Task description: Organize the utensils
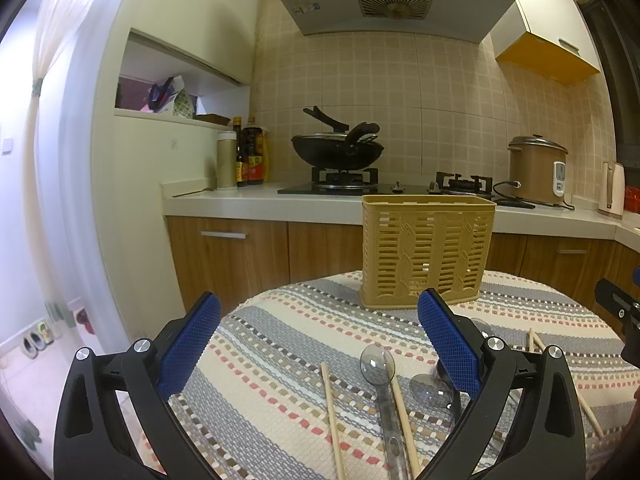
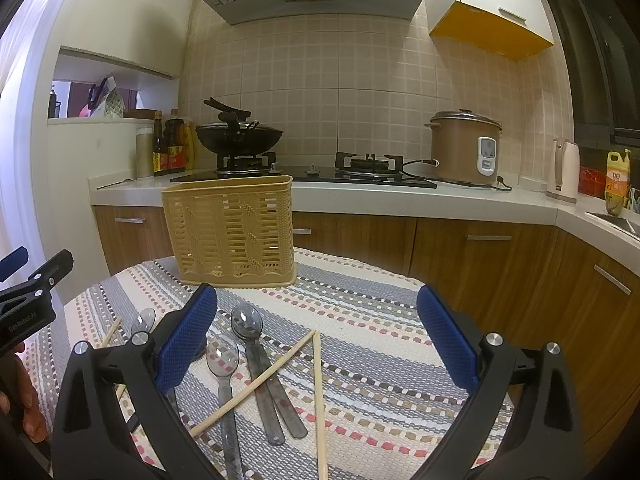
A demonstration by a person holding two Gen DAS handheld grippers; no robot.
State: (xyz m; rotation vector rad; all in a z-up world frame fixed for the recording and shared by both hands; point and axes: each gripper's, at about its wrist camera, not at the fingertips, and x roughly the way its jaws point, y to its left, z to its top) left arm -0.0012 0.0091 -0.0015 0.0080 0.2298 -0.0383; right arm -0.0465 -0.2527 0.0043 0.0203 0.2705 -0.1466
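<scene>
Hovering both grippers — left gripper point(image 1: 319, 312) and right gripper point(image 2: 317, 305) — jaws spread, empty. Spoons point(image 2: 247, 322) and chopsticks point(image 2: 318, 392) lie scattered before the upright basket point(image 2: 232, 232) — I'd judge sorting hasn't begun.

A tan lattice basket point(image 1: 426, 252) stands on a grey, cream and red striped cloth point(image 1: 280, 360); blue fingers point(image 2: 188, 340).

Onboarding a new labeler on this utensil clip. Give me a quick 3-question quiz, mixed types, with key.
1. True or false: the yellow basket already holds utensils.
2. Multiple choice: the left gripper and right gripper are A) both open B) both shut C) one of each.
3. Fill in: a chopstick lies slantwise across a clear plastic ____ on the striped cloth.

Key: 1 false, nothing shows through its slats or above its rim; 2 A; 3 spoon.
</scene>
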